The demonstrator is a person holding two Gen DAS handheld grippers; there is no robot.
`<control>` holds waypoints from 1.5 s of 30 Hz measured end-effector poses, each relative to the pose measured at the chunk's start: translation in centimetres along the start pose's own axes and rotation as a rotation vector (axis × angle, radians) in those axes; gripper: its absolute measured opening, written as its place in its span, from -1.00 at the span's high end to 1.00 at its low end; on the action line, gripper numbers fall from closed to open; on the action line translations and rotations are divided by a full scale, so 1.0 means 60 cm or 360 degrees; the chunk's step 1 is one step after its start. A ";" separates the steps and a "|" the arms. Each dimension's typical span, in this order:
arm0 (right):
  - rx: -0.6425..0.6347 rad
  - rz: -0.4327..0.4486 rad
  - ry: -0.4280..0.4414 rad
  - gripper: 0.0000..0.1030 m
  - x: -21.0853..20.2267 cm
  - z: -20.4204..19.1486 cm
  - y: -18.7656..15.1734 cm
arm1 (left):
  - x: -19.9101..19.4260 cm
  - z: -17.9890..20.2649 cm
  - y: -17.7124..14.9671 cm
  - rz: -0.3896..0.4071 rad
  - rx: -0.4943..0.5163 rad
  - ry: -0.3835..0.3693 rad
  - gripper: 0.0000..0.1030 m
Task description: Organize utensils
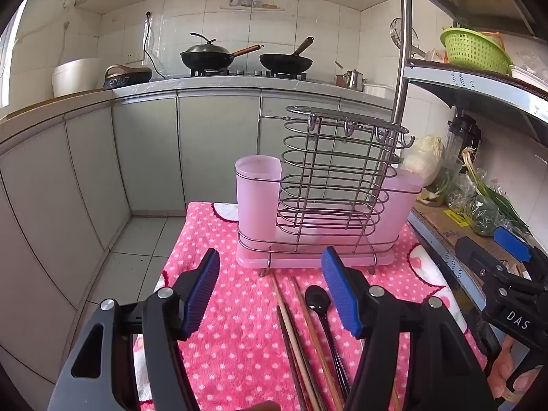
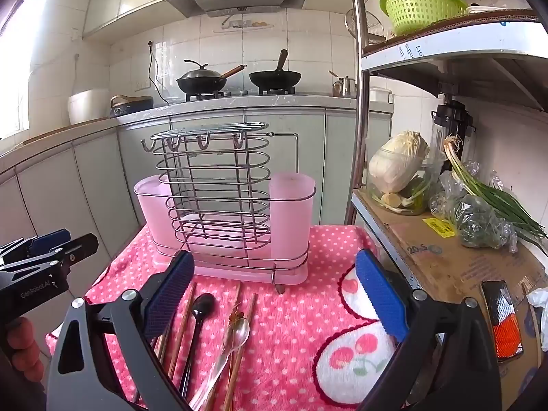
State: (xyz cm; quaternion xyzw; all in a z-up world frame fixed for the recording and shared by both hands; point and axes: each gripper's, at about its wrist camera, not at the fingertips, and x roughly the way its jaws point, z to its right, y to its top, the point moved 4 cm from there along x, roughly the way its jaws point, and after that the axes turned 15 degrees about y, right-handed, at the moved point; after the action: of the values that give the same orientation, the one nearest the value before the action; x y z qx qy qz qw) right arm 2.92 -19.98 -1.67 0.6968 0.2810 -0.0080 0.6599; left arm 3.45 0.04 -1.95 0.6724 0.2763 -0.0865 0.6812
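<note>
Straight ahead of the left hand-held gripper (image 1: pixel 270 286), on a pink polka-dot cloth (image 1: pixel 222 325) spread over the bench, stands a wire utensil rack (image 1: pixel 328 185) with a pink plastic cup (image 1: pixel 257 191) at each end and a pink drip tray under it. This hand-held gripper's blue pads stand apart with nothing between them, tilted down toward the cloth. Just below and to the right of its open gap lie wooden chopsticks (image 1: pixel 291 325) and a black spoon (image 1: pixel 316 299), flat on the cloth, their tips near the foot of the rack but apart from it.

The right hand-held gripper (image 2: pixel 270 294) is spread wide, its pads well apart and gripping nothing. Between its fingers and toward its left finger lie the chopsticks (image 2: pixel 181 325), the black spoon (image 2: pixel 202 306) and a clear spoon (image 2: pixel 236 332) with a small red decoration at its bowl; the clear spoon rests across a pair of chopsticks. The rack (image 2: pixel 212 185) stands beyond them, its wire basket and its cups empty as far as can be seen. To this hand-held gripper's right is a metal shelf unit (image 2: pixel 359 102) bearing a cabbage (image 2: pixel 397 164), green onions (image 2: pixel 496 202) and a green colander (image 2: pixel 421 7). Far ahead, two black pans (image 2: pixel 202 80) sit on a stove.
</note>
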 end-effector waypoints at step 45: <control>0.0004 0.0038 0.0004 -0.86 -0.016 0.001 0.017 | -0.018 0.015 0.012 0.0010 0.0012 0.0001 -0.19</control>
State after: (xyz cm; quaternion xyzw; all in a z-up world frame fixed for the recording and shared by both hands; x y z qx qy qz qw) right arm 2.56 -20.34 -0.36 0.7010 0.2734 0.0003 0.6586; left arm 3.12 -1.08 -0.84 0.6758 0.2740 -0.0852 0.6790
